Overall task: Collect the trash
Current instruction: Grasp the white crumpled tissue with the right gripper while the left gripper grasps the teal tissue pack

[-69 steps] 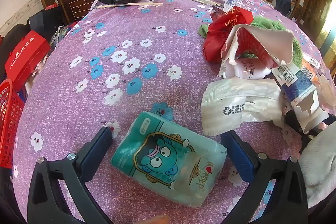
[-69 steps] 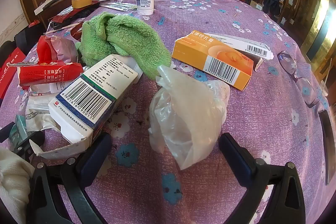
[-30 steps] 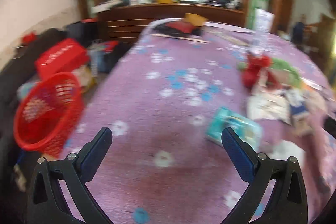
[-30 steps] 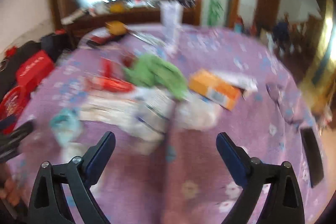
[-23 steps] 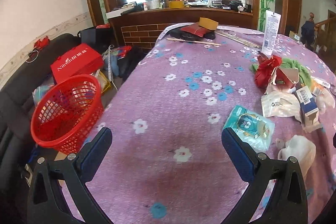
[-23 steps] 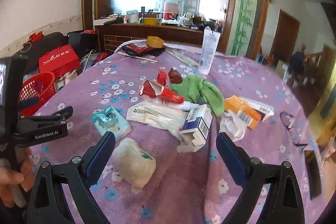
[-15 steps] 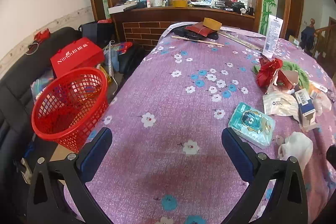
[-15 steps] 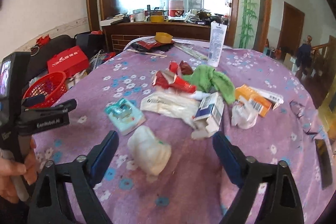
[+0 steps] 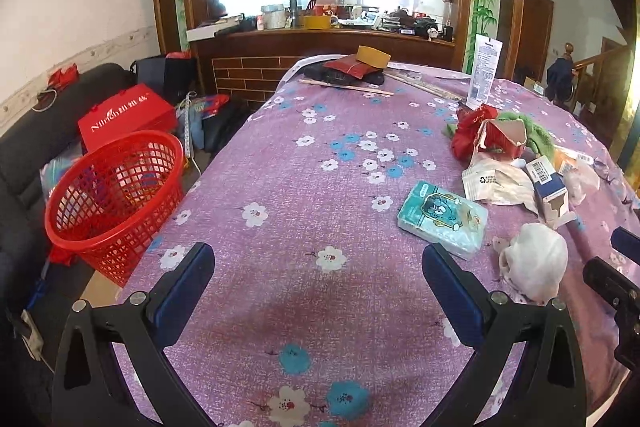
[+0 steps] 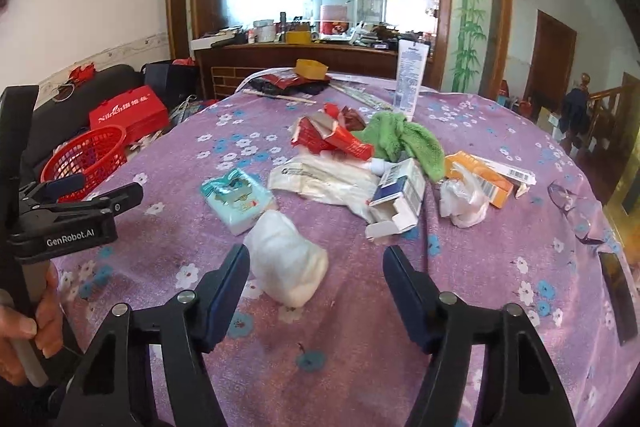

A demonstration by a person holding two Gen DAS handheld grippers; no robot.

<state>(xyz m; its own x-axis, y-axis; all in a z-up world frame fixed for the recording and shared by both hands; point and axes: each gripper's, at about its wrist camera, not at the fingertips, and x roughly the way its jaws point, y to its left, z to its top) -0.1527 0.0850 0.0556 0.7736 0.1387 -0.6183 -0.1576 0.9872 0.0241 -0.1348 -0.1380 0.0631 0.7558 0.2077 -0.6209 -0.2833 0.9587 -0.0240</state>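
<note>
The right gripper (image 10: 316, 281) is being closed empty near the white wad (image 10: 286, 259) — it is best centred before pinching — while the left gripper (image 9: 318, 279) is being held wide, empty.

1. Tablecloth (image 9: 320, 187) bears all the trash.
2. Basket (image 9: 108, 195) stands on the floor, left of the table.
3. Tissue pack (image 10: 236, 199) lies left of the wrapper (image 10: 320, 179).
4. Crumpled wad (image 10: 286, 259) lies nearest, before the tissue pack.
5. Towel (image 10: 404, 139) lies behind the open carton (image 10: 400, 199).
</note>
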